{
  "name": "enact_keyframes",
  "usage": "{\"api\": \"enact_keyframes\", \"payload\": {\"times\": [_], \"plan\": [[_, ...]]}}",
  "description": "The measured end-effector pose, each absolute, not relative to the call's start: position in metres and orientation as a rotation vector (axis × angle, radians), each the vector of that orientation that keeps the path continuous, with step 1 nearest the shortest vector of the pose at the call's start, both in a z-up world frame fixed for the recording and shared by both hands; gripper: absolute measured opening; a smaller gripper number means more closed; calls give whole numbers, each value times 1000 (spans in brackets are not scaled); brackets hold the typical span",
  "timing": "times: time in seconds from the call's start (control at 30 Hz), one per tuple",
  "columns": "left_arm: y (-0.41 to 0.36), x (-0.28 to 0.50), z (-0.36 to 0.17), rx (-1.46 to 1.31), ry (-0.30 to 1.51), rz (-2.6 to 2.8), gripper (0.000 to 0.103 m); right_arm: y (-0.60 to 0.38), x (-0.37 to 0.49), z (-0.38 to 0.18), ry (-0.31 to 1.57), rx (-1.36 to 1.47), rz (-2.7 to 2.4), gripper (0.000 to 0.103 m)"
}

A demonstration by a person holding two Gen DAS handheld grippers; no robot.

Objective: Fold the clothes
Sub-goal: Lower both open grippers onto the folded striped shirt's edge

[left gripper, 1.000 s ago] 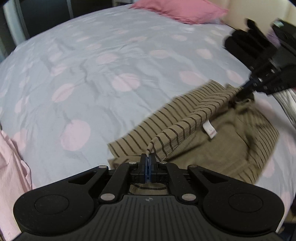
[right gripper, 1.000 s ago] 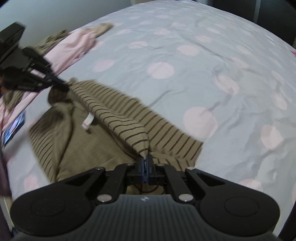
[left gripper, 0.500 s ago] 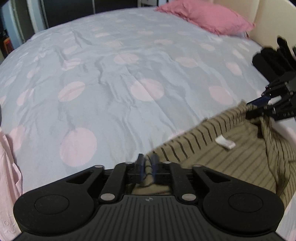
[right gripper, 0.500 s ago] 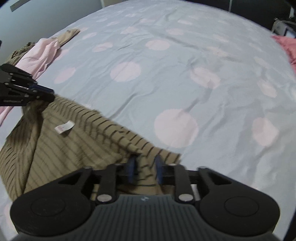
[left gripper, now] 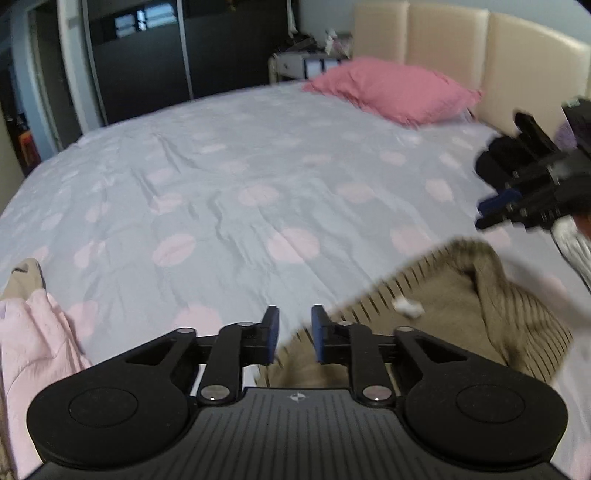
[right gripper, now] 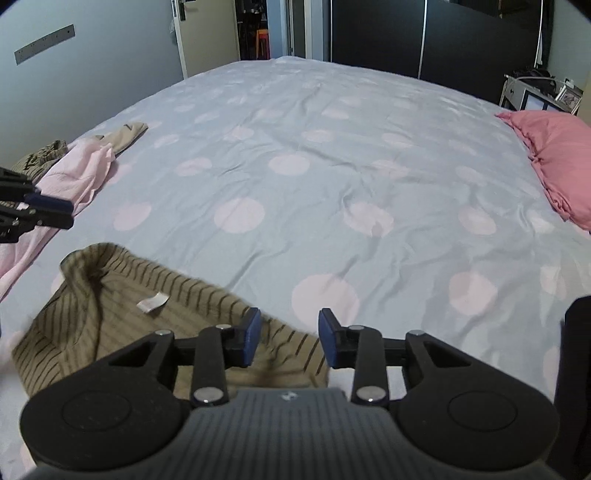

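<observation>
Change from the earlier frames: one second ago both tongs were clamped on the edge of the striped olive garment and held it raised between them. Half a second ago the jaws had parted slightly. Now the left gripper and the right gripper both stand with jaws wide apart and hold nothing — the garment has dropped onto the bed. Both cameras have also tilted upward, so more of the room is in view than before.

Garment position: it lies crumpled on the bedsheet at the near edge of the bed, below and between the two tools. A white label faces up on its inner side, and one end is bunched into a raised fold. In the left wrist view the right gripper hangs above the far end of the garment, apart from it; the view is motion-blurred there.

Surface: a pale grey-blue sheet with pink dots, lightly creased.

Other items on the bed:
- a pink pillow at the cream padded headboard;
- a pink garment at the opposite side, with a beige garment just beyond it.

Room: dark wardrobe doors past the far edge of the bed — an open doorway stands to their left in the right wrist view.
</observation>
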State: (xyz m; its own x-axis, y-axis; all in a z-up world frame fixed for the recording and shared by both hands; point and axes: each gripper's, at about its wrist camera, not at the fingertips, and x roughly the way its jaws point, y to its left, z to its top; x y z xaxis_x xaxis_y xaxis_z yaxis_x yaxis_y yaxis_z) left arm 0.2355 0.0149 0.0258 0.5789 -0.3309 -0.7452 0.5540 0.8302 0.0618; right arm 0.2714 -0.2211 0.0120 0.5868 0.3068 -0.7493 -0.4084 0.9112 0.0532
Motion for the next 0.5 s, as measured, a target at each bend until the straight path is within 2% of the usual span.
{"api": "enact_keyframes", "payload": {"times": [0.03, 0.07, 0.27, 0.33, 0.5], "plan": [[14, 231, 23, 319, 821, -534, 12, -221, 268, 11, 859, -126, 422, 20], [13, 227, 19, 333, 844, -541, 11, -221, 264, 9, 874, -121, 429, 19], [11, 222, -8, 313, 884, -565, 11, -219, 244, -18, 939, -155, 422, 17], [6, 230, -13, 319, 871, -555, 11, -222, 243, -25, 940, -144, 397, 14], [-4, 256, -28, 316, 892, -497, 11, -232, 261, -36, 934, -3, 349, 13]]}}
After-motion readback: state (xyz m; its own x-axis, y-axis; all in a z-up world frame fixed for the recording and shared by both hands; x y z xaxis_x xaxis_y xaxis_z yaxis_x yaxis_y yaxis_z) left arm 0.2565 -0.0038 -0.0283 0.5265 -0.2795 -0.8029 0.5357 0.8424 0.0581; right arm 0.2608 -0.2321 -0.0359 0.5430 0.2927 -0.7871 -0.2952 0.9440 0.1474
